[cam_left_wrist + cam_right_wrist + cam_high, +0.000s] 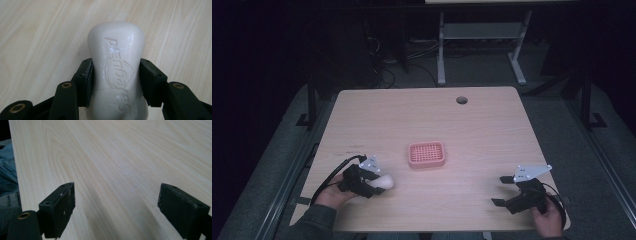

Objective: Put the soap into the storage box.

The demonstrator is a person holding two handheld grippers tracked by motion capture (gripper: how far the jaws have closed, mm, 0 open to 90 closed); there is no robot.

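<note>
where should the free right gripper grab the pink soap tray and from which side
Take the pink soap tray by one raised rim, coming down from above with one jaw inside the wall and one outside. It lies flat and low on the table, too wide to span easily. The near right edge faces the open right gripper.

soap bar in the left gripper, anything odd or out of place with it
Nothing stands out. The soap bar sits squarely clamped in the left gripper, intact, while the pink soap dish lies upright and empty mid-table.

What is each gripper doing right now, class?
Left gripper: closed on the bar of soap.
Right gripper: open, holding nothing.
</note>
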